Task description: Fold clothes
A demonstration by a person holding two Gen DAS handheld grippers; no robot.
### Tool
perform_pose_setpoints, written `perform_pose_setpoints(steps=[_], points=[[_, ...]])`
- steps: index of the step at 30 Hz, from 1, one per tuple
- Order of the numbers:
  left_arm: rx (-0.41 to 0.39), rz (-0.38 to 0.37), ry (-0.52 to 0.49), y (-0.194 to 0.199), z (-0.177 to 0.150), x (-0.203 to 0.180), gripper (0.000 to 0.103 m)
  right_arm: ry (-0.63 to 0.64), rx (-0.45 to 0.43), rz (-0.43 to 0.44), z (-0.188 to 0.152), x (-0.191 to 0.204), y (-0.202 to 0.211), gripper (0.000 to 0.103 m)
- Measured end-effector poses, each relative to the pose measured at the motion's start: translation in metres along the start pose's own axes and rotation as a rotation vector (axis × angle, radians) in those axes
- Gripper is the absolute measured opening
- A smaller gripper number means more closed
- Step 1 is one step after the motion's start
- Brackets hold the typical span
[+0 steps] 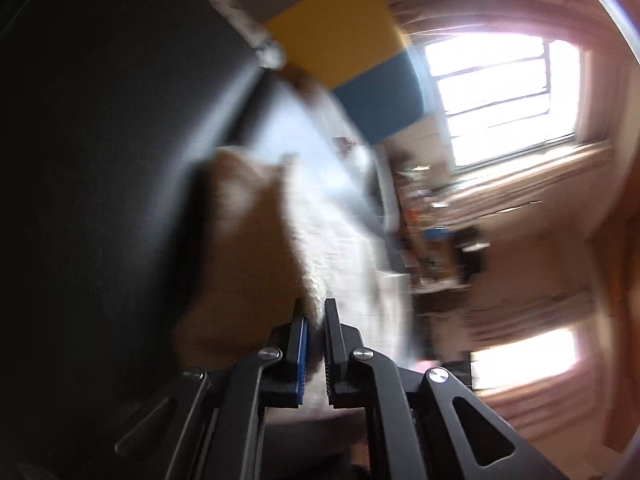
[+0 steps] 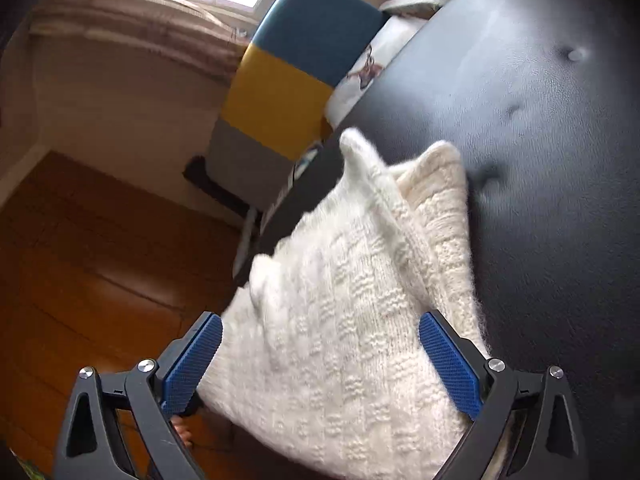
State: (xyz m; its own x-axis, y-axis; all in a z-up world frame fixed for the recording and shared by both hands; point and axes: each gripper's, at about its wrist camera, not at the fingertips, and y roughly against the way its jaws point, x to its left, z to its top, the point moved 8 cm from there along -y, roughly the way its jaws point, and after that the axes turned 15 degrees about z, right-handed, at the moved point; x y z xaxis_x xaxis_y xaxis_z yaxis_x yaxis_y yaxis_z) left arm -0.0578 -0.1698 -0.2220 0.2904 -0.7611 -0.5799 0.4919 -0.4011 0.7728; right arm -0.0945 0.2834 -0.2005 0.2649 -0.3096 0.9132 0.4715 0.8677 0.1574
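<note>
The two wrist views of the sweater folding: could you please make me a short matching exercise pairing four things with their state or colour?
Things:
1. left gripper
2. right gripper
3. sweater
4. floor

States or colours:
A. brown wood
B. open, fingers on either side of the knit
C. cream knit, lying on the black cushion
D. shut on white fabric

Pairs: 1-D, 2-B, 3-C, 4-A

Both wrist views, tilted and close, share the white knit sweater (image 2: 352,300) and black cushion (image 2: 540,160).
</note>
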Motion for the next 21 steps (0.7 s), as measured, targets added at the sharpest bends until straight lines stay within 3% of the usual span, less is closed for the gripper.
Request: perform_pose_setpoints(steps=[1, 4, 9, 13, 16, 21], points=[[0.023, 0.075, -0.006, -0.01, -0.007, 0.013, 0.005, 0.015, 0.004, 0.003, -0.003, 0.001, 0.002, 0.1], [0.025, 0.08, 0.004, -0.012, -0.011, 0.02, 0.009, 0.06, 0.015, -0.012, -0.008, 0.004, 0.002, 0.1], [-0.088, 0.175, -0.032, 0.012, 0.01, 0.008, 0.018, 0.067, 0.073, -0.058, -0.01, 0.005, -0.002, 0.1], [-0.157, 0.173, -0.084, 0.024, 0.03, -0.016, 0.02, 0.118, 0.075, -0.133, 0.001, 0.019, -0.004, 0.1], [-0.155, 0.154, -0.172, 0.012, 0.037, -0.046, 0.02, 0.242, 0.07, -0.208, 0.011, 0.036, -0.01, 0.1], [-0.135, 0.188, -0.388, -0.021, 0.037, -0.101, 0.02, 0.427, 0.092, -0.343, 0.029, 0.053, -0.03, 0.1]])
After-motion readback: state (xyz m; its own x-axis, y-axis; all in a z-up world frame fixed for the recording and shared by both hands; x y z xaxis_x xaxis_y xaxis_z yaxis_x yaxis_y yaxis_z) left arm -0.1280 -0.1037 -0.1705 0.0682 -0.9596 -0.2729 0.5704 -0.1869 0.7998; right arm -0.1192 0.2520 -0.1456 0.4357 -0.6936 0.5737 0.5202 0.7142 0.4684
